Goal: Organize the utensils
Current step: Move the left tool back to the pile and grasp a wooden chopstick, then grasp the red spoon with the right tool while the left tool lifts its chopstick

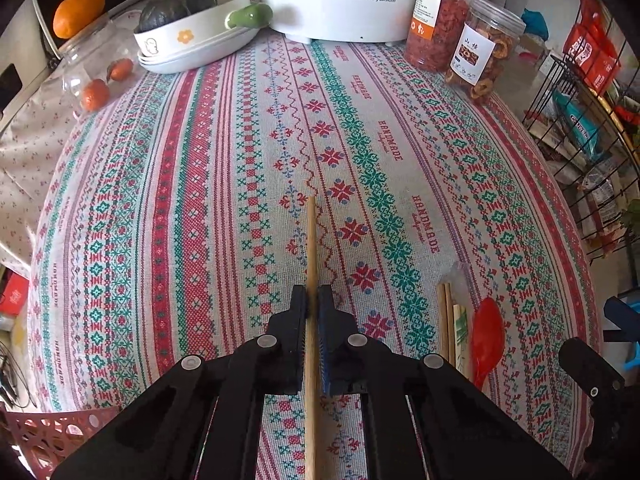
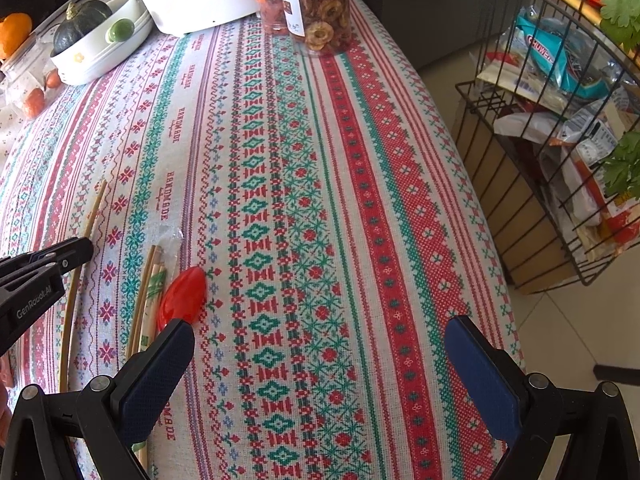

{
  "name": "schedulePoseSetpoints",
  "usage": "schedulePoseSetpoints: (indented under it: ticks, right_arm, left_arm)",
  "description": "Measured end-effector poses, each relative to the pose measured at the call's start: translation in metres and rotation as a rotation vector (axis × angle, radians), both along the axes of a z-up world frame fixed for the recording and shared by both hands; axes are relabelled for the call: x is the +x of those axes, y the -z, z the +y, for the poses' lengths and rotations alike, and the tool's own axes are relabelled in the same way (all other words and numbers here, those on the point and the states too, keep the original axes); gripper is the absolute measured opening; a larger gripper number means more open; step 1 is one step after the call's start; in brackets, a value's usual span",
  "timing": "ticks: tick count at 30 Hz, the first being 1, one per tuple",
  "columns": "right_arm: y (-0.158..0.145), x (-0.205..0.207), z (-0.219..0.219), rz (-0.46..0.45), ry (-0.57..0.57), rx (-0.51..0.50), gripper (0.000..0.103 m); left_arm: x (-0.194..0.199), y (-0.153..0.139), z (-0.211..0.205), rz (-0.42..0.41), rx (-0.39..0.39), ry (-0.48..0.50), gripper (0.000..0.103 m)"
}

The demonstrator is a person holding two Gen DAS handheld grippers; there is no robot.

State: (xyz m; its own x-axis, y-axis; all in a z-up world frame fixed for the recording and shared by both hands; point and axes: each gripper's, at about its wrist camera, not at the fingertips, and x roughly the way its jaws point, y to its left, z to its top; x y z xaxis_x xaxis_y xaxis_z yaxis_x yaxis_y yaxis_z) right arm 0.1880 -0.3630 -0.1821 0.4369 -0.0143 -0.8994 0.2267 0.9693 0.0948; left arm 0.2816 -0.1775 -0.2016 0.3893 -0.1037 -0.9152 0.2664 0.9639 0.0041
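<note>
My left gripper [image 1: 312,294] is shut on a single wooden chopstick [image 1: 311,248] that points forward over the patterned tablecloth; the gripper also shows in the right wrist view [image 2: 76,250], with the chopstick [image 2: 90,220]. A red plastic spoon [image 1: 486,340] lies to its right beside a pair of wrapped chopsticks [image 1: 450,320]. In the right wrist view the spoon [image 2: 182,296] and the wrapped chopsticks [image 2: 150,292] lie just left of my right gripper [image 2: 320,340], which is open and empty above the cloth.
At the far edge stand a white Royalstar cooker [image 1: 340,0], two snack jars [image 1: 460,28], a bowl with a squash [image 1: 188,20] and a glass jar of oranges [image 1: 96,68]. A wire rack of packets [image 2: 560,120] stands right of the table. A red basket [image 1: 52,436] is at lower left.
</note>
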Motion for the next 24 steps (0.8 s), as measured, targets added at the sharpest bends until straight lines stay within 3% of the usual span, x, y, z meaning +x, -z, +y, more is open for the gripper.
schedulePoseSetpoints:
  ticks: [6, 11, 13, 15, 17, 24]
  right_arm:
    - [0.001, 0.004, 0.010, -0.003, -0.034, 0.062, 0.103]
    - [0.007, 0.010, 0.019, 0.000, -0.047, 0.175, 0.101]
    - [0.011, 0.015, 0.023, 0.015, -0.033, 0.219, 0.093]
    - [0.017, 0.019, 0.026, 0.044, -0.011, 0.251, 0.077]
    - [0.022, 0.023, 0.029, 0.061, 0.003, 0.267, 0.069]
    - [0.021, 0.028, 0.053, 0.060, -0.047, 0.115, 0.049]
  left_arm:
    - [-0.021, -0.022, 0.032, -0.046, -0.053, -0.003, 0.006]
    - [-0.040, -0.048, 0.054, -0.109, -0.103, 0.014, 0.006]
    - [-0.046, -0.054, 0.059, -0.123, -0.121, 0.023, 0.006]
    - [-0.052, -0.059, 0.061, -0.128, -0.139, 0.034, 0.006]
    - [-0.058, -0.062, 0.062, -0.137, -0.140, 0.052, 0.006]
    - [-0.068, -0.058, 0.064, -0.134, -0.130, 0.095, 0.006]
